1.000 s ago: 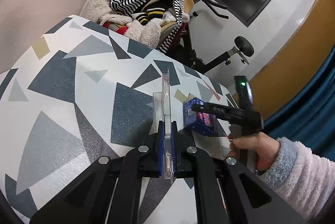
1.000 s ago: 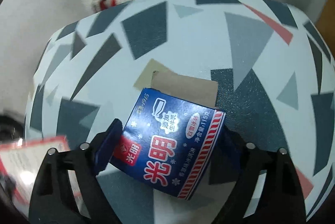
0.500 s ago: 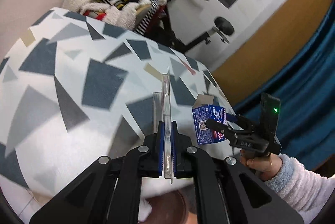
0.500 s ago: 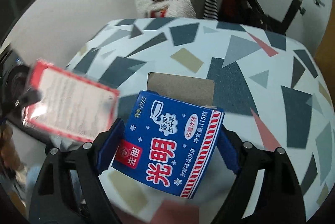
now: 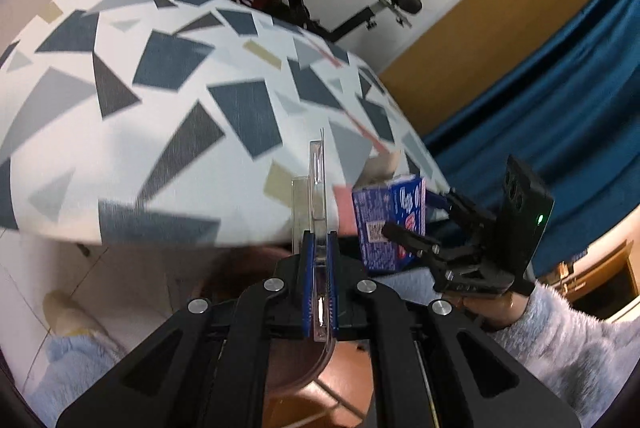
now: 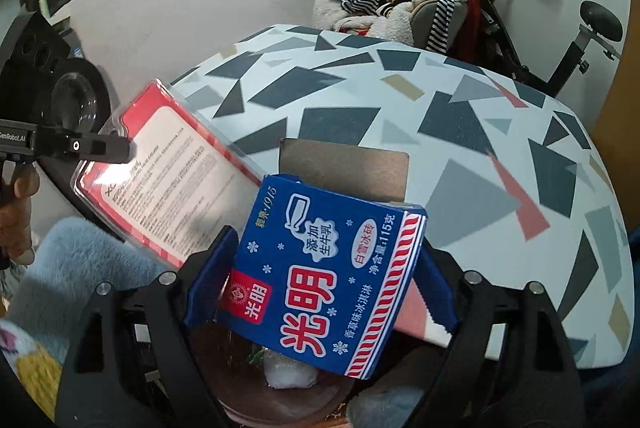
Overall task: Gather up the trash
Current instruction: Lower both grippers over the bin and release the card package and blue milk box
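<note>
With both pieces of trash already lifted clear of the table [image 6: 460,132], the step in hand looks to be the drop into the brown bin [image 6: 280,400] that shows below the near edge of the table, and doing it well is mostly a matter of lining up before letting go. The right gripper [image 6: 320,268] pinches the blue ice-cream box [image 6: 332,268] across its width, a jaw pressed to each side, and holds it in the air just off the table's near edge, roughly over the bin's mouth, where some white crumpled waste already lies. The left gripper [image 5: 319,280] is pressed together on the thin clear blister pack [image 5: 316,196] with the red-bordered card, held edge-up and out over the same edge, with the bin's rim [image 5: 312,368] visible beneath it. I would bring each item squarely above the opening, lower it near the rim, and release one at a time; the flat pack is light and could flutter or catch the rim if dropped from high. The two items are close together in the right wrist view, so keeping them apart should avoid a knock.
</note>
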`<action>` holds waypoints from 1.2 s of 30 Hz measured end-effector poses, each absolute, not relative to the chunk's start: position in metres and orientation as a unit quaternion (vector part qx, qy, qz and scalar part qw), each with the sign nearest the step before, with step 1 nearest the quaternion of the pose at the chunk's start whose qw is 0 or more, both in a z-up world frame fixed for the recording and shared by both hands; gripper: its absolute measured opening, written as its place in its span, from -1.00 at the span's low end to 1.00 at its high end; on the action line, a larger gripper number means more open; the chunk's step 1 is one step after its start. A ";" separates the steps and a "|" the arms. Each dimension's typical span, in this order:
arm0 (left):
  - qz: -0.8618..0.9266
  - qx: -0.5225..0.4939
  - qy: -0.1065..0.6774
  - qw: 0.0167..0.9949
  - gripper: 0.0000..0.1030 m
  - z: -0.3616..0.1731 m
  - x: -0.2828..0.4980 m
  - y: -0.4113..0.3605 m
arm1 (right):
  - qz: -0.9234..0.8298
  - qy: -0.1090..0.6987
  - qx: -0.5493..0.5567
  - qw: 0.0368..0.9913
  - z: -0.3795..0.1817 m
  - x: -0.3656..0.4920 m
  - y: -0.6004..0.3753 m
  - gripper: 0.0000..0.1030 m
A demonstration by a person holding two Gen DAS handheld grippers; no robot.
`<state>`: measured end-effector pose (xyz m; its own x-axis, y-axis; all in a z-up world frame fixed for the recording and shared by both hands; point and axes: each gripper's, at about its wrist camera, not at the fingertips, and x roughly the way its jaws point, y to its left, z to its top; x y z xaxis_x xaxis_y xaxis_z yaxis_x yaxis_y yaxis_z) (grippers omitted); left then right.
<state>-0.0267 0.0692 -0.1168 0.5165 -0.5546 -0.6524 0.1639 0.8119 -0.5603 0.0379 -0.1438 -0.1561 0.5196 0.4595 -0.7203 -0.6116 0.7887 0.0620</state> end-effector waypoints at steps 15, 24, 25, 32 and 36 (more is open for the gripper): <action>-0.213 -0.085 0.520 0.823 -0.87 -0.186 -0.033 0.008 | 0.296 0.407 -0.075 0.861 -0.184 0.021 -0.163 0.60; -0.218 -0.103 0.514 0.823 0.19 -0.203 -0.031 0.007 | 0.295 0.418 -0.071 0.856 -0.196 0.015 -0.169 0.60; -0.215 -0.104 0.512 0.825 0.25 -0.203 -0.031 0.009 | 0.296 0.420 -0.071 0.855 -0.198 0.014 -0.169 0.60; -0.180 -0.071 0.488 0.851 0.81 -0.183 -0.043 0.013 | 0.309 0.435 -0.084 0.842 -0.209 0.003 -0.161 0.60; -0.163 -0.053 0.475 0.863 0.89 -0.174 -0.052 0.017 | 0.320 0.446 -0.097 0.830 -0.217 -0.004 -0.151 0.60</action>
